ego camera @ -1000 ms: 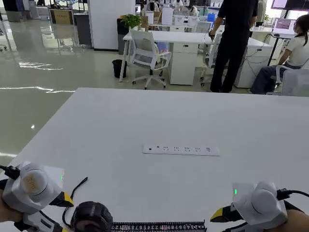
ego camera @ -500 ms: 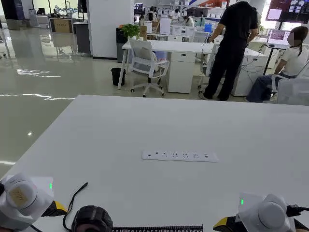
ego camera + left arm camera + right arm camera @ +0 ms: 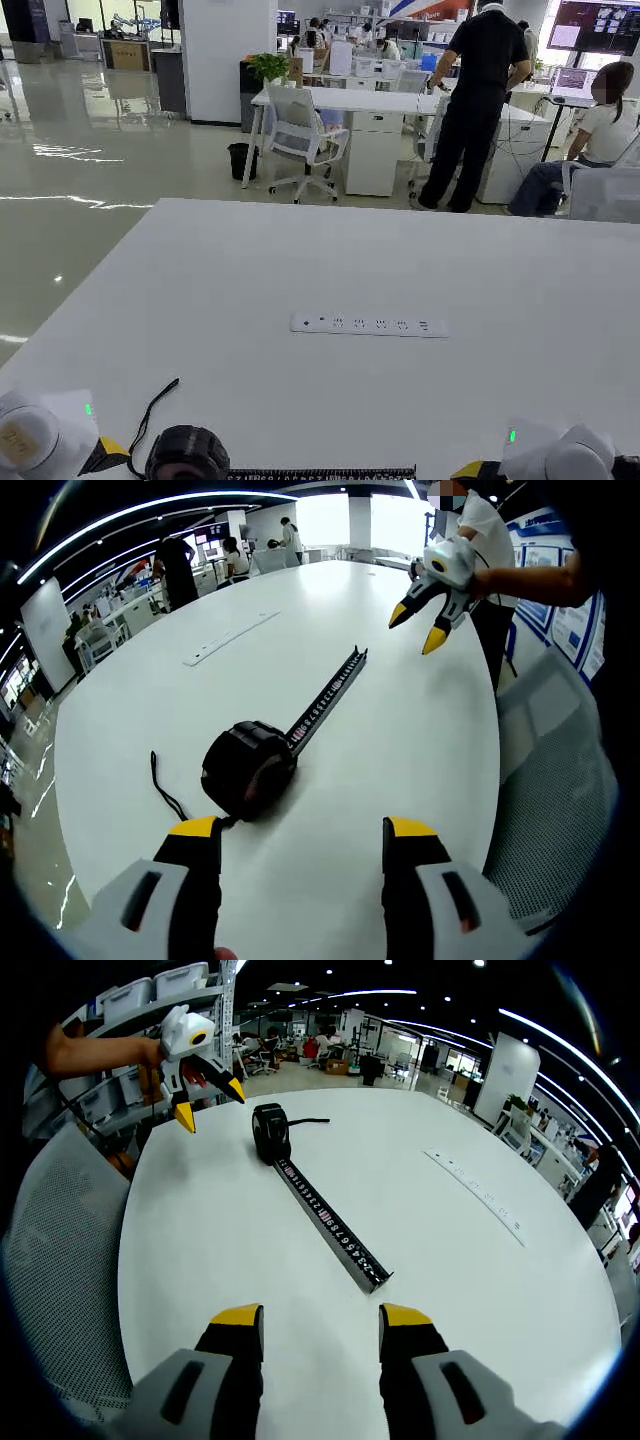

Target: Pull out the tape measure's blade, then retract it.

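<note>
A black tape measure lies on the white table. Its blade is pulled out flat along the table's near edge. My left gripper is open, a short way behind the case, with nothing between its yellow-tipped fingers. My right gripper is open too, just short of the blade's free end. In the head view the left gripper sits at the bottom left and the right gripper at the bottom right. The case's black wrist strap trails away from it.
A white power strip lies in the middle of the table. Beyond the far edge are a glossy floor, a white office chair, desks, and people, one standing.
The head camera has tilted up, so both grippers and the tape measure sit lower in the view. The tape measure and its blade lie as before.
</note>
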